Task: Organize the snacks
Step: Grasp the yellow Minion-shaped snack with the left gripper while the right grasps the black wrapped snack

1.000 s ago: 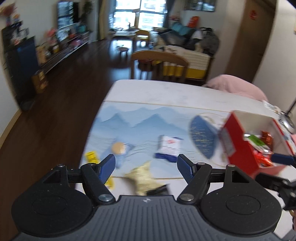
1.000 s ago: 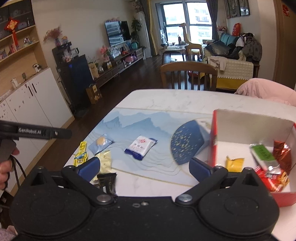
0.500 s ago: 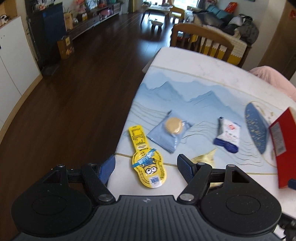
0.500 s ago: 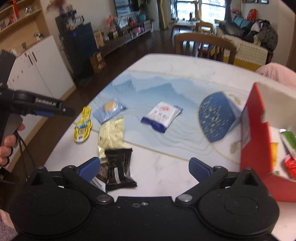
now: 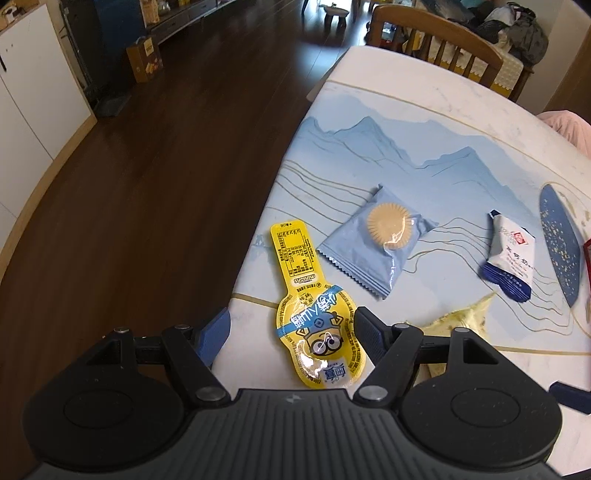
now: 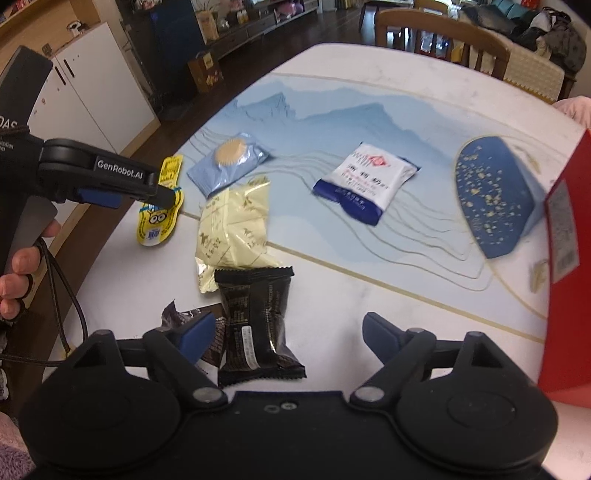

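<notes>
Several wrapped snacks lie on the white and blue table (image 6: 369,288). My left gripper (image 5: 291,325) is open low over the table's left edge, with a yellow Minions pouch (image 5: 317,332) lying between its fingers, untouched. Beyond it lie a light blue cookie packet (image 5: 380,240) and a white and blue packet (image 5: 511,262). My right gripper (image 6: 288,328) is closing its jaws over a black packet (image 6: 255,321); the pads stand clear of it. A dark brown wrapper (image 6: 177,317) is by its left finger. A pale yellow packet (image 6: 232,229) lies just beyond.
A red box (image 6: 569,258) stands at the right edge of the right wrist view. A wooden chair (image 6: 443,33) stands at the table's far side. Dark wood floor (image 5: 147,184) drops off to the table's left. A person's hand (image 6: 18,273) holds the left gripper's handle.
Both grippers sank toward the table and swung left, away from the red box. The left came over the yellow pouch. The right came over the black packet and its jaws narrowed.
</notes>
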The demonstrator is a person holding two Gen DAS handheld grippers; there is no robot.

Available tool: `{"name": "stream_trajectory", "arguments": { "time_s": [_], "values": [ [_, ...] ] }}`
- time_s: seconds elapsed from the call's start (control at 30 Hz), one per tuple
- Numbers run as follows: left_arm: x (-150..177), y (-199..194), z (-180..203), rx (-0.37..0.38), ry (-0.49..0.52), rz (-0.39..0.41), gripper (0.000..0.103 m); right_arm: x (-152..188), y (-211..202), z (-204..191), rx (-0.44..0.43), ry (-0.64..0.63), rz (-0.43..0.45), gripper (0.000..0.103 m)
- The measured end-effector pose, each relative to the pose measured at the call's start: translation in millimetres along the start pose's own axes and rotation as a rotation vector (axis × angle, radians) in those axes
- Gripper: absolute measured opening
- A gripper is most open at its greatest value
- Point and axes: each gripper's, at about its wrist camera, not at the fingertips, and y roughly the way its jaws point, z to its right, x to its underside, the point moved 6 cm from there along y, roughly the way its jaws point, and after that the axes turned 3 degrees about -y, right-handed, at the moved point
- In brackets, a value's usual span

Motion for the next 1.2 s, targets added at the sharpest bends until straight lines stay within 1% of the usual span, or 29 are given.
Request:
{"name": "stream_trajectory", "arguments": {
  "time_s": [0.23,0.37,0.47,0.6,0.7,0.73,0.77,0.83,0.87,0.93,1.03,1.2],
  "values": [
    [-3,12,7,-0.013,0.002,-0.017,0.074,-9,10,-5,-0.037,-0.016,-0.022,0.078],
    [-1,13,13,0.006,0.002,-0.030,0.073,-12,13,-5,-0.066,-0.014,-0.032,0.076],
    [0,16,16,-0.001,0.008,-0.043,0.073,-12,14,-7,-0.082,-0.019,-0.036,0.073],
    [-1,17,17,-0.008,0.003,-0.039,0.073,-14,16,-6,-0.092,-0.014,-0.043,0.071],
    [-1,17,17,-0.010,-0.010,-0.039,0.072,-14,18,-5,-0.102,-0.003,-0.052,0.065],
    [0,17,17,-0.012,-0.015,-0.035,0.070,-13,19,-5,-0.105,0.000,-0.056,0.063],
    [1,16,17,-0.013,-0.015,-0.031,0.067,-13,19,-5,-0.105,0.001,-0.052,0.062],
    [1,14,17,-0.016,-0.008,-0.021,0.056,-13,18,-5,-0.118,-0.003,-0.052,0.054],
    [1,13,17,-0.016,-0.005,-0.019,0.053,-12,18,-5,-0.127,0.001,-0.053,0.052],
    [1,12,17,-0.011,-0.010,-0.021,0.052,-12,17,-6,-0.134,0.005,-0.053,0.045],
    [3,10,16,-0.003,-0.015,-0.019,0.052,-11,14,-8,-0.122,-0.008,-0.044,0.040],
    [6,6,10,0.015,-0.036,-0.025,0.052,-8,8,-3,-0.090,0.003,-0.029,0.035]
  ]
}}
